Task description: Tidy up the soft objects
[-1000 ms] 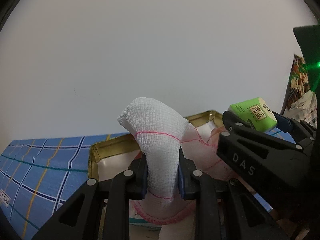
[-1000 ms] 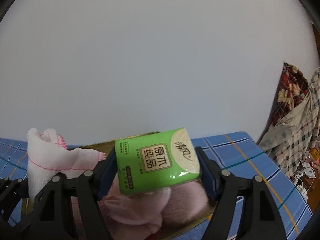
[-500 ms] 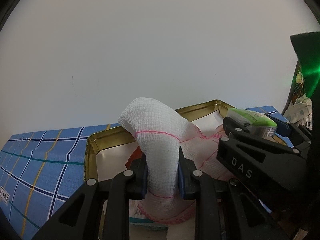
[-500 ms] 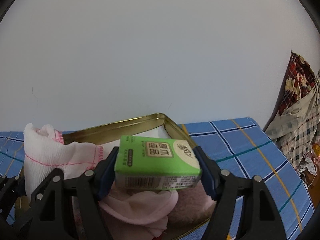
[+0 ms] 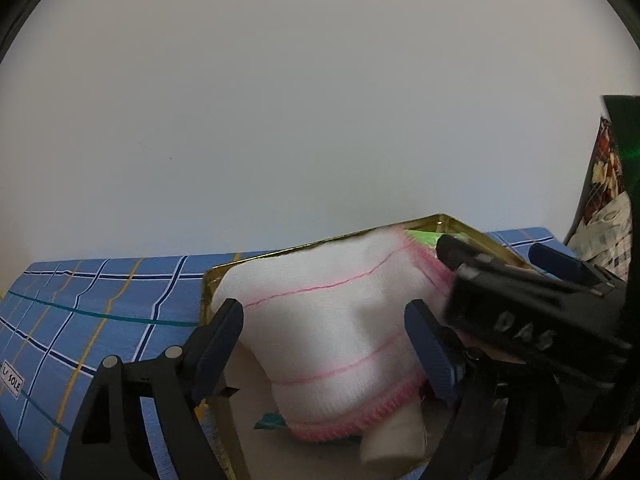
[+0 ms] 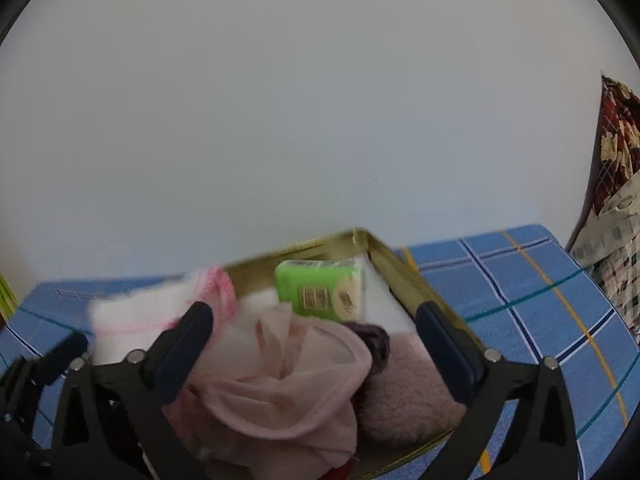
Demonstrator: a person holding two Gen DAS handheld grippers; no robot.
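Note:
A gold tin [image 5: 472,227] [image 6: 404,276] sits on a blue checked cloth. My left gripper [image 5: 326,330] is open; the white gauze cloth with pink stitching [image 5: 340,320] lies between its spread fingers, resting in the tin. It also shows in the right wrist view [image 6: 160,308]. My right gripper [image 6: 316,328] is open and empty. The green tissue pack [image 6: 320,290] lies in the tin's far corner, free of the fingers. A pale pink cloth [image 6: 288,376], a pink fluffy towel [image 6: 408,392] and a dark purple item [image 6: 372,340] also lie in the tin.
The blue checked cloth [image 5: 100,312] [image 6: 540,288] covers the surface around the tin. A plain white wall stands close behind. Patterned fabrics [image 6: 618,184] hang at the right edge. The right gripper's black body [image 5: 532,320] sits close beside my left gripper.
Both grippers have opened. The left let go of the gauze cloth, which now rests in the tin. The right let go of the tissue pack, which dropped into the tin's far corner.

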